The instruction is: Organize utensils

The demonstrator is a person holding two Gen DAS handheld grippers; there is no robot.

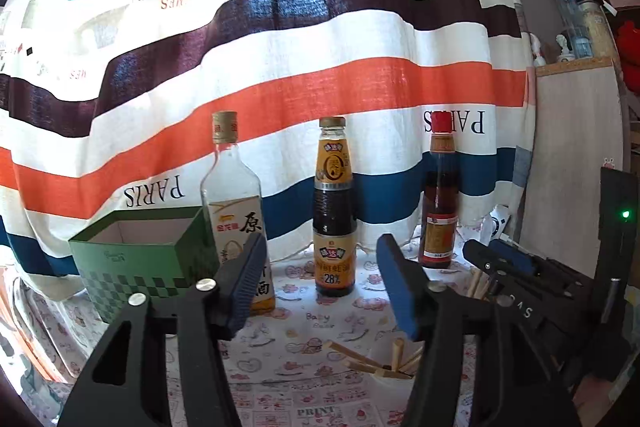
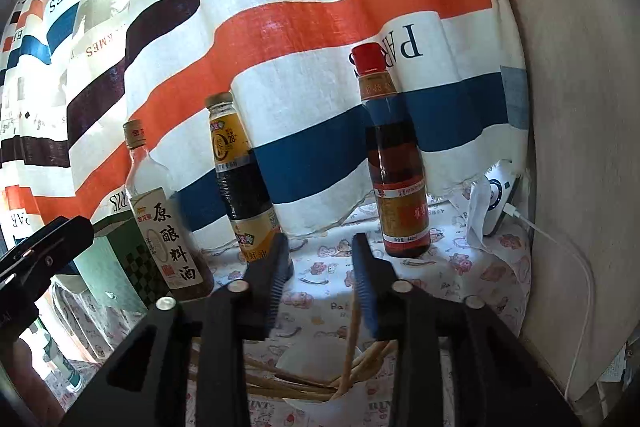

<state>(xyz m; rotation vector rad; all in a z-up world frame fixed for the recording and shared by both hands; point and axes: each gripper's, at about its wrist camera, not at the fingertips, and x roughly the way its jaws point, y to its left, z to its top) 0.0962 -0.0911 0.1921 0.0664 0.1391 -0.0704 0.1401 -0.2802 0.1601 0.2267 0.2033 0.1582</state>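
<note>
As my right gripper (image 2: 320,279) hung open above the white cup (image 2: 312,403) of wooden chopsticks (image 2: 352,343), touching none, my left gripper (image 1: 320,287) gaped empty; best to pinch one stick high, clear of the dark sauce bottles (image 2: 244,179).

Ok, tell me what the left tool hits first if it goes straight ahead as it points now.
Most likely the dark sauce bottle, which stands upright almost centred between the open fingers of the left tool. The clear cooking wine bottle sits just left of that line. Depth is hard to judge here.
</note>
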